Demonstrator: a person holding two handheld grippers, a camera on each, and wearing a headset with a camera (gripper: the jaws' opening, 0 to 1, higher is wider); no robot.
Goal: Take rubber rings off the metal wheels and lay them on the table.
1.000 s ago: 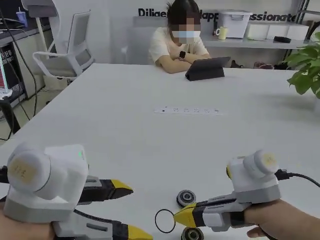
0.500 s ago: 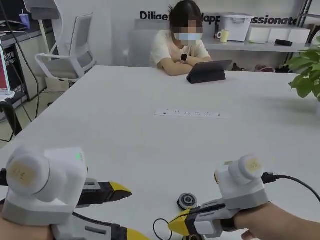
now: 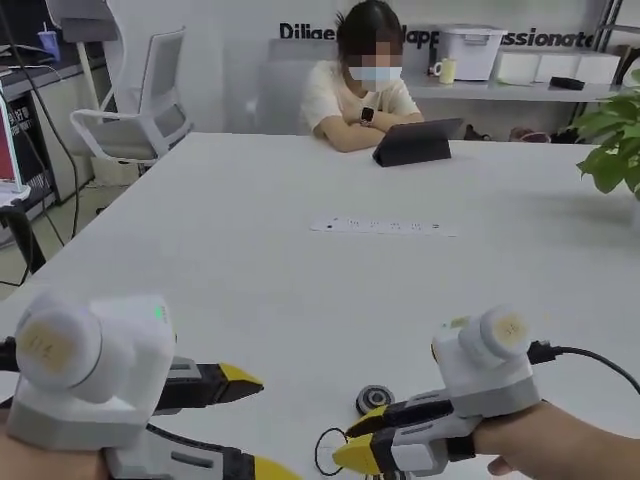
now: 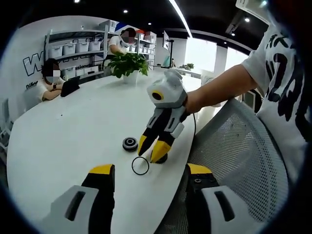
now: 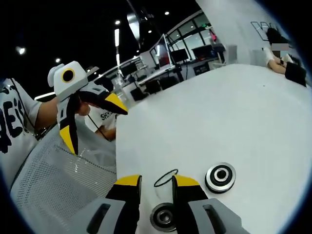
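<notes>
A loose black rubber ring [image 3: 328,451] [image 4: 140,165] [image 5: 165,178] lies flat on the white table [image 3: 330,300], just ahead of my right gripper's tips. My right gripper [image 3: 350,450] [image 4: 150,147] [image 5: 158,184] hovers low with its jaws a little apart and nothing between the tips. One metal wheel [image 5: 163,216] [image 4: 161,159] sits on the table under its jaws. A second wheel [image 3: 374,399] [image 4: 129,144] [image 5: 221,177] lies flat just beyond. My left gripper [image 3: 255,425] [image 4: 149,171] [image 5: 92,119] stands wide open and empty to the left of the ring.
A white power strip [image 3: 383,227] lies mid-table. At the far end a seated person rests both arms by a dark tablet [image 3: 415,142]. A potted plant [image 3: 615,140] stands at the right edge. A mesh chair back [image 4: 234,161] is close behind the near table edge.
My right gripper has moved a little left and toward the near edge, so it now covers the nearer wheel in the head view. The left gripper, ring and far wheel have stayed put.
</notes>
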